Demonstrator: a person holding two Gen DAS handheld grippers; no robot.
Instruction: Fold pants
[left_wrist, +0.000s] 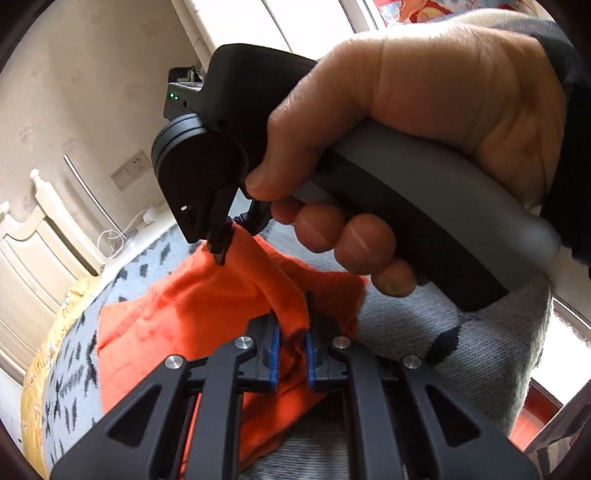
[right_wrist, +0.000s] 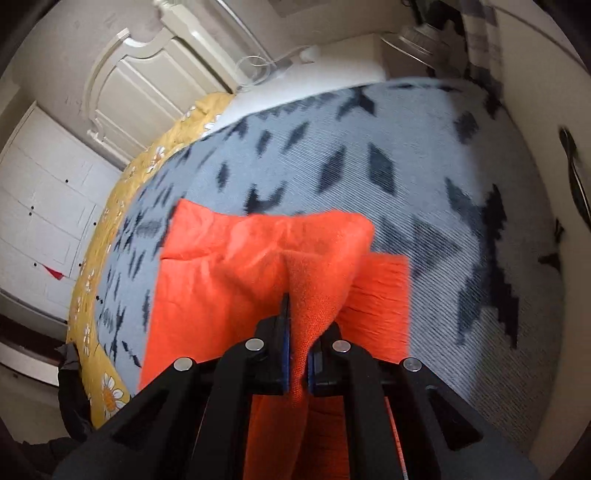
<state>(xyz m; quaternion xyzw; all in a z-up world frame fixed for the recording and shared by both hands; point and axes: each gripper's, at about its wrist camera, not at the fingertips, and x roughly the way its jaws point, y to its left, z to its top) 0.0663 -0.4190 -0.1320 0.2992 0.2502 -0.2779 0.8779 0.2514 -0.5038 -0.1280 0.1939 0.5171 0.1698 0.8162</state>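
Note:
The orange pants (left_wrist: 177, 314) lie on a grey bed cover with dark marks (left_wrist: 74, 369). My left gripper (left_wrist: 292, 332) is shut on an edge of the pants and lifts it. My right gripper (left_wrist: 225, 243), held by a hand (left_wrist: 406, 122), shows in the left wrist view, shut on the same raised edge further along. In the right wrist view the right gripper (right_wrist: 297, 354) is shut on a fold of the pants (right_wrist: 229, 280), which hang over the cover (right_wrist: 369, 147).
A yellow flowered quilt (right_wrist: 110, 258) runs along the bed's left side. A cream headboard (right_wrist: 129, 74) and white drawers (right_wrist: 44, 206) stand beyond. A wall socket with a white cable (left_wrist: 129, 173) is on the wall.

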